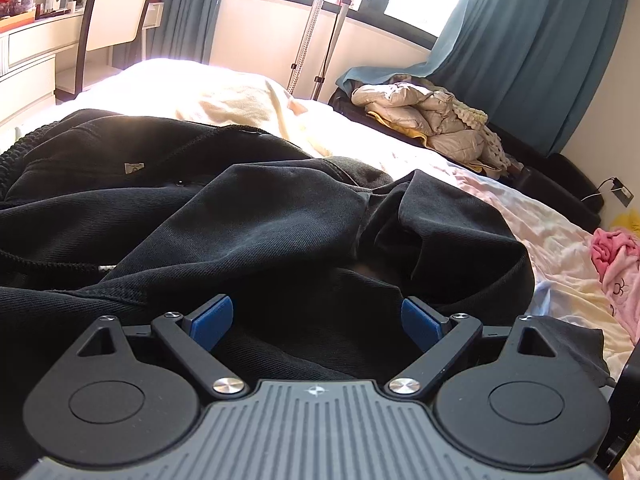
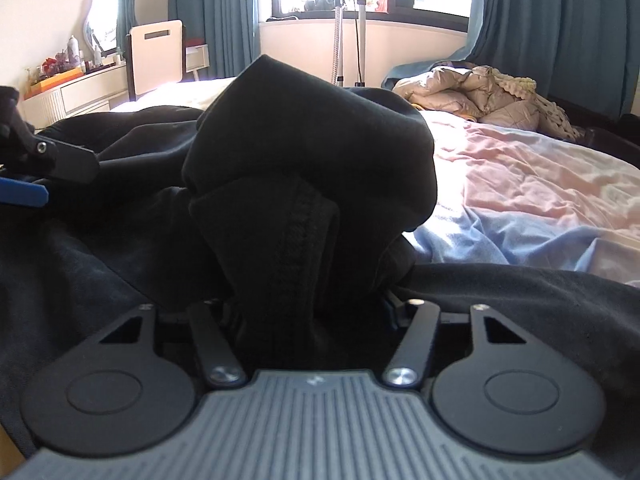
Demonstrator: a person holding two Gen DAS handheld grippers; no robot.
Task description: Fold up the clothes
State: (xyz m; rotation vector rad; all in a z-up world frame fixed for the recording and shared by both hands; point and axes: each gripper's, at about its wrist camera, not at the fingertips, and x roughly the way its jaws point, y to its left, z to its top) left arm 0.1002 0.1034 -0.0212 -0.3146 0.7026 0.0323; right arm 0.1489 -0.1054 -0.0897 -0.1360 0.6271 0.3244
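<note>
A black garment (image 1: 248, 216) lies crumpled on the bed, with an elastic waistband at the far left and a small label showing. My left gripper (image 1: 316, 320) is open, its blue pads (image 1: 212, 322) spread just above the black cloth, holding nothing. In the right wrist view my right gripper (image 2: 312, 304) is shut on a bunched fold of the black garment (image 2: 308, 152), which rises in a hump in front of the camera and hides the fingertips. The left gripper's finger (image 2: 40, 160) shows at the left edge of that view.
The bed (image 2: 520, 184) has a pink and blue sheet and a cream blanket (image 1: 224, 96). A beige padded jacket (image 1: 432, 120) lies at the far side. A pink cloth (image 1: 616, 264) is at the right. A chair (image 1: 116, 20), desk and a metal stand (image 1: 320, 40) stand by the window.
</note>
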